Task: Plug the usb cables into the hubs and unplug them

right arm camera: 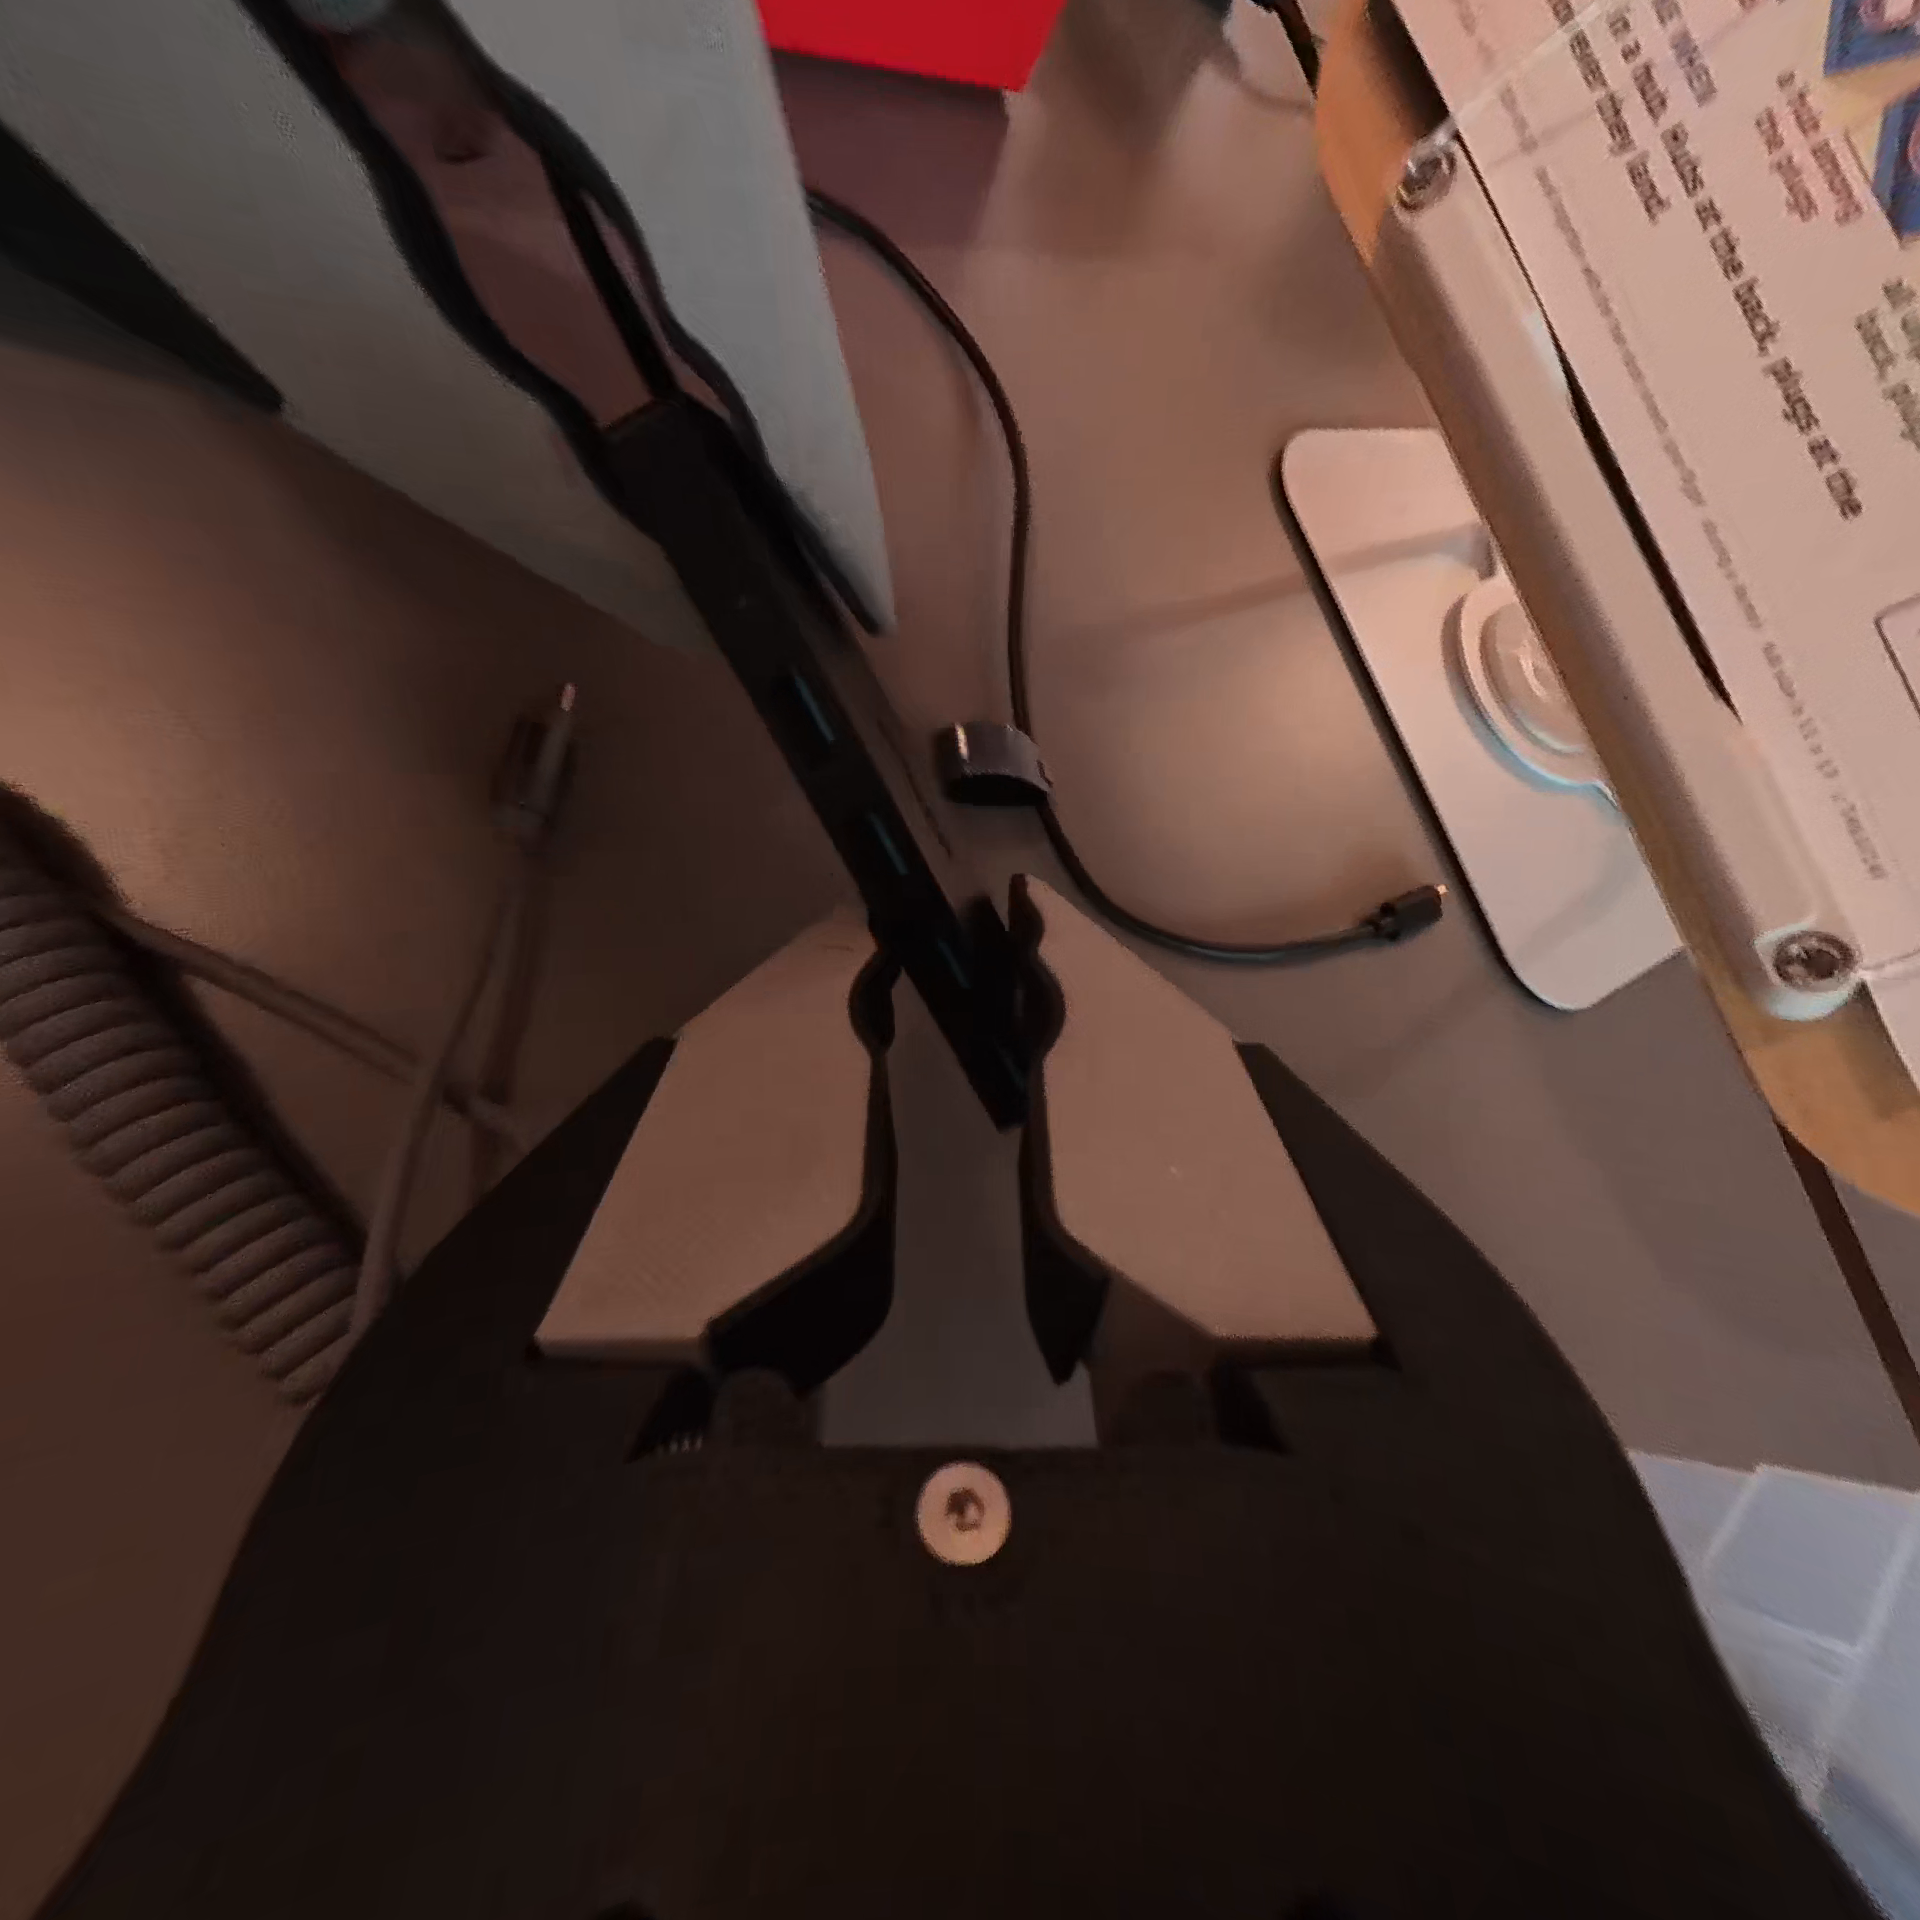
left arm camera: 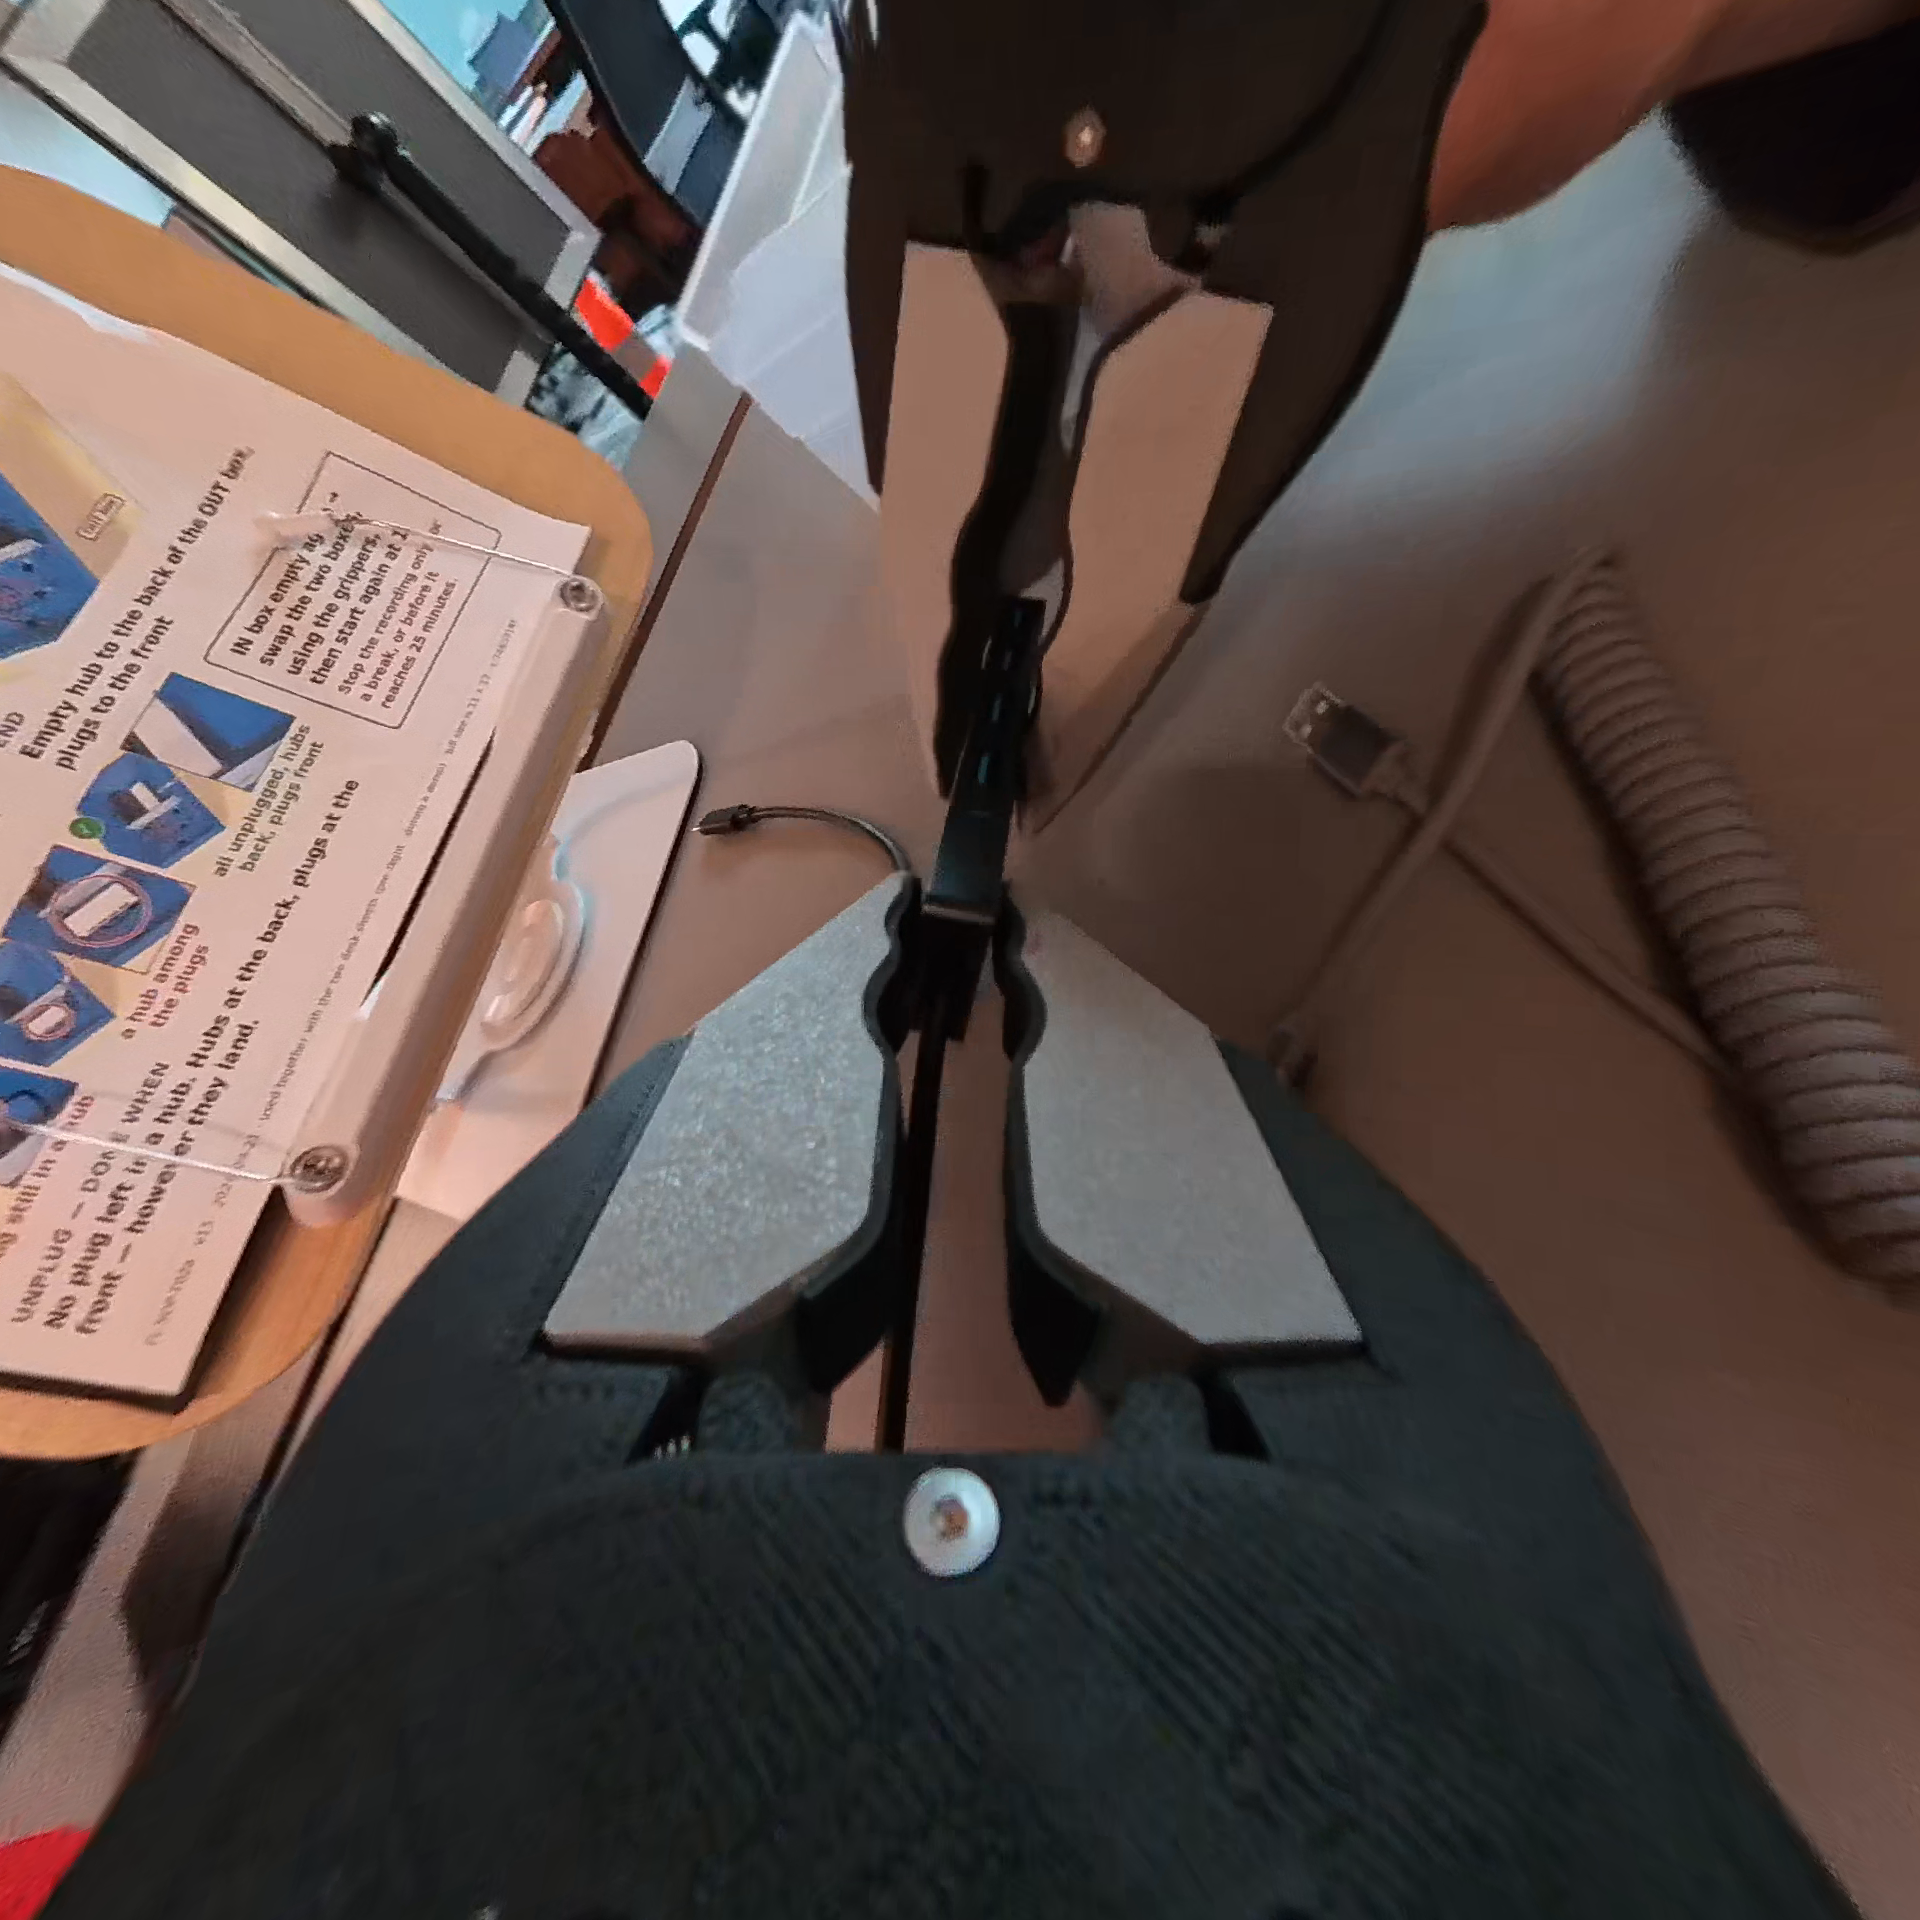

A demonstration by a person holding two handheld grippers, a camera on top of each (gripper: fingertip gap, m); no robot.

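Note:
A black USB hub (left arm camera: 987, 790) with blue ports is held off the desk between both grippers. My left gripper (left arm camera: 961, 914) is shut on its near end, where the hub's thin black cable leaves. My right gripper (right arm camera: 956, 977) is shut on the other end of the hub (right arm camera: 831, 748), and in the left wrist view it (left arm camera: 992, 738) comes in from above. The left gripper (right arm camera: 665, 436) shows at the far end in the right wrist view. A grey coiled cable (left arm camera: 1714, 935) lies on the desk with its USB plug (left arm camera: 1340, 738) free, also in the right wrist view (right arm camera: 540, 769).
The hub's own black cable ends in a small plug (right arm camera: 1403, 914) lying on the desk. An instruction sheet on a stand (left arm camera: 260, 779) with a white base (right arm camera: 1382, 540) stands beside it. A white box wall (right arm camera: 623, 260) is behind the hub. The gap from one gripper's tips to the other's is roughly 5 cm. From either gripper's tips it is about 25 cm to the white base (right arm camera: 1382, 540). Seen from the left wrist view (left arm camera: 527, 1117) as well.

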